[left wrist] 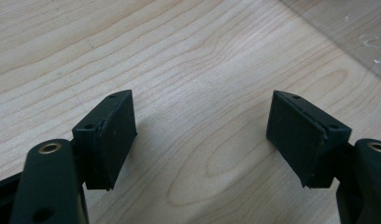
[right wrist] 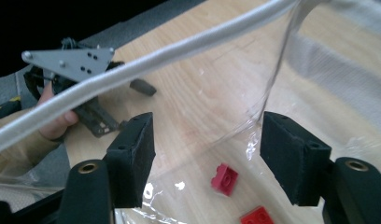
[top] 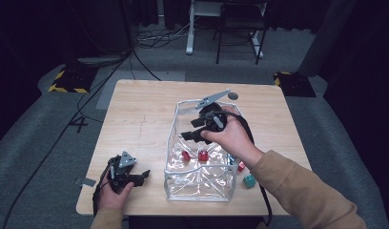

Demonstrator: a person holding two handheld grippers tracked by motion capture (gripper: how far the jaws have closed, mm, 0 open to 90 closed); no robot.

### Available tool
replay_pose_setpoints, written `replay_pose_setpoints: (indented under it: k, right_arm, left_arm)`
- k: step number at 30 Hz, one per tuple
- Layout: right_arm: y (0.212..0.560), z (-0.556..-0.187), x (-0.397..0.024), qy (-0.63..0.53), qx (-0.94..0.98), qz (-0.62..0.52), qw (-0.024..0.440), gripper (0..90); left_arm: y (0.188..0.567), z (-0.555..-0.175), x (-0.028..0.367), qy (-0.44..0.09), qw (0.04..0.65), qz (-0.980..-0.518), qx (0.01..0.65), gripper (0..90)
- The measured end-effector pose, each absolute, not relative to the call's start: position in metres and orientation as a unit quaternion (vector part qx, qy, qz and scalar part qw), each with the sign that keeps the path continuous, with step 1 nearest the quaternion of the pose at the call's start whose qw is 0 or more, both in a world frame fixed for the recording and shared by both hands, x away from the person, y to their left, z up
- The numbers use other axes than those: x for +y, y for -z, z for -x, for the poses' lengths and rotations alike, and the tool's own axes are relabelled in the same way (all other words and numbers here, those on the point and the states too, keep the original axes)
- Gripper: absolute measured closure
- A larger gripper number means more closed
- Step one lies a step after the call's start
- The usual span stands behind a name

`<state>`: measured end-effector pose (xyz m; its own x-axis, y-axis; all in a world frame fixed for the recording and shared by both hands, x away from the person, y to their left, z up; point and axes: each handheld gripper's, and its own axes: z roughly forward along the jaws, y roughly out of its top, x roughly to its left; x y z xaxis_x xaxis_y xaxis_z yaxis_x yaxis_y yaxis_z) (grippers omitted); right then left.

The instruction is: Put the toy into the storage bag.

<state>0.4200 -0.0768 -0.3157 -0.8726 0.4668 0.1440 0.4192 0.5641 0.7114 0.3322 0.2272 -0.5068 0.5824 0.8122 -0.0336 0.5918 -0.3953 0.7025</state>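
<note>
Wooden table (top: 135, 119) carries a clear bag (top: 176, 138) near its front edge, right gripper (right wrist: 207, 154) released above red bricks (right wrist: 224, 178) inside, left gripper (left wrist: 202, 135) open, idle at the front left corner

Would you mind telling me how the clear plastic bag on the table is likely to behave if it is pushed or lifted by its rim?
The clear plastic bag looks floppy: its walls are wrinkled and bowed, so they would probably buckle under a push. It seems light, so it may slide on the smooth table rather than tip. Lifted by one rim, it would likely sag, letting the red bricks slide together.
</note>
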Motion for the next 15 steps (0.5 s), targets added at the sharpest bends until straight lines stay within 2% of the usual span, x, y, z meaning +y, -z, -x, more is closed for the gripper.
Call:
replay_pose_setpoints:
  k: [7,15]
  right_arm:
    - [0.290,-0.417,-0.096,-0.429,0.865,-0.253,0.059,37.2]
    - [0.278,-0.420,-0.123,-0.435,0.854,-0.269,0.096,38.0]
  left_arm:
    - [0.507,-0.332,0.227,-0.159,0.345,-0.820,0.429,24.5]
    - [0.507,-0.332,0.227,-0.159,0.345,-0.820,0.429,24.5]
